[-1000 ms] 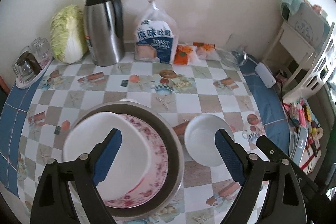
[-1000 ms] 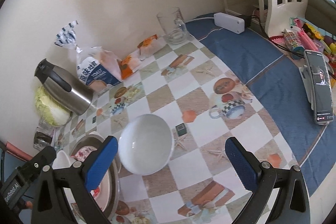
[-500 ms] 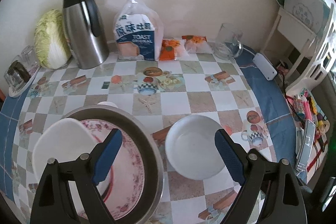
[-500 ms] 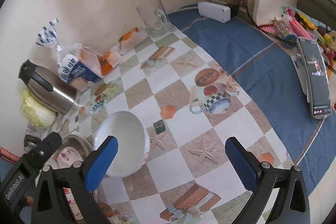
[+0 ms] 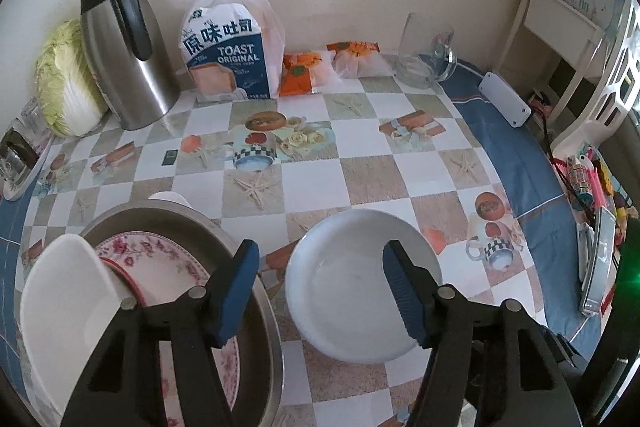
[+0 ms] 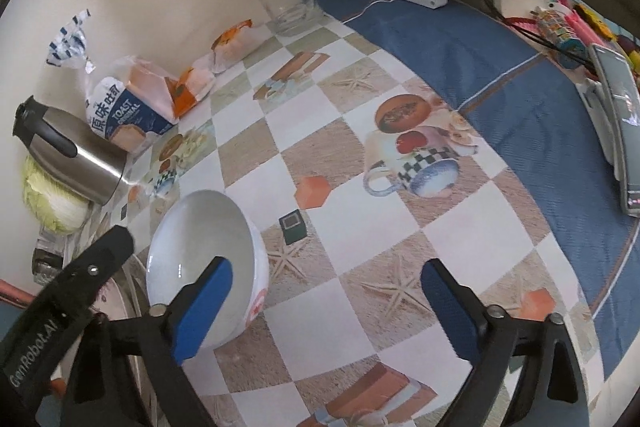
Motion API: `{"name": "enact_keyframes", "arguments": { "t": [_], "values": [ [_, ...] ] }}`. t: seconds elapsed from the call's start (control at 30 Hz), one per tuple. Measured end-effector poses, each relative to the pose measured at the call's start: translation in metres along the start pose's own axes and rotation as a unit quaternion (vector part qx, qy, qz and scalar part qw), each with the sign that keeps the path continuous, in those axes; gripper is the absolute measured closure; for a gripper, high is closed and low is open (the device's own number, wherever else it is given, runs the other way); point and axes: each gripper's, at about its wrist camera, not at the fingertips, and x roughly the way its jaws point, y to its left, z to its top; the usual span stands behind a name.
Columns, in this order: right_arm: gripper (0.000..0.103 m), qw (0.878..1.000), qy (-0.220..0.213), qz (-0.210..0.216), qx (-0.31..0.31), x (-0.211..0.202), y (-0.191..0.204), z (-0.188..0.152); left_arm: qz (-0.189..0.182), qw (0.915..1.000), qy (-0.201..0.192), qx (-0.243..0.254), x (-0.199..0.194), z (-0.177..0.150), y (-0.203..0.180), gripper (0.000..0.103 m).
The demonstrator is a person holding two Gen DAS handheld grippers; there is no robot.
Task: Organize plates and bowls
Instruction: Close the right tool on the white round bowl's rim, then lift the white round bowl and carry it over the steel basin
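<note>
Step in hand: plain white ceramic bowl (image 5: 362, 287) near table's front edge is being straddled by left gripper (image 5: 320, 291), jaws half-open, just been closing, nothing gripped. Right gripper (image 6: 326, 309) wide, empty, also narrowing. Next: rim to be pinched, bowl lifted into steel basin (image 5: 256, 291).

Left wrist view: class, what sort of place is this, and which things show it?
Probably a home dining table: a patterned tablecloth carries a bread bag, a steel jug, a cabbage and a white bowl.

thermos (image 5: 120, 43) by cabbage (image 5: 64, 83) | toast bag (image 5: 230, 47) at wall | glass mug (image 5: 426, 53) | phone (image 6: 618, 119)
</note>
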Motion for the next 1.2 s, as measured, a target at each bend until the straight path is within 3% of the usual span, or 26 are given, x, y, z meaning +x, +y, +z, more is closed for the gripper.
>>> {"name": "enact_keyframes", "arguments": {
  "t": [0.2, 0.37, 0.67, 1.03, 1.2],
  "values": [
    [0.039, 1.000, 0.005, 0.020, -0.020, 0.008, 0.015, -0.001, -0.013, 0.9998, 0.013, -0.009, 0.008, -0.001, 0.001, 0.038],
    [0.070, 0.999, 0.015, 0.025, -0.037, 0.016, 0.025, -0.006, -0.015, 0.9997, 0.014, -0.012, 0.009, -0.001, 0.003, 0.038],
    [0.074, 0.999, 0.009, 0.024, -0.041, 0.013, 0.024, -0.005, -0.020, 0.9994, 0.021, -0.020, 0.011, -0.001, 0.008, 0.038],
    [0.086, 0.999, -0.003, 0.017, -0.039, 0.004, 0.018, -0.001, -0.034, 0.9987, 0.030, -0.021, 0.016, -0.003, 0.008, 0.038],
    [0.086, 1.000, -0.005, 0.008, -0.029, 0.001, 0.008, 0.002, -0.045, 0.9979, 0.040, -0.022, 0.021, -0.006, 0.007, 0.039]
  ]
}}
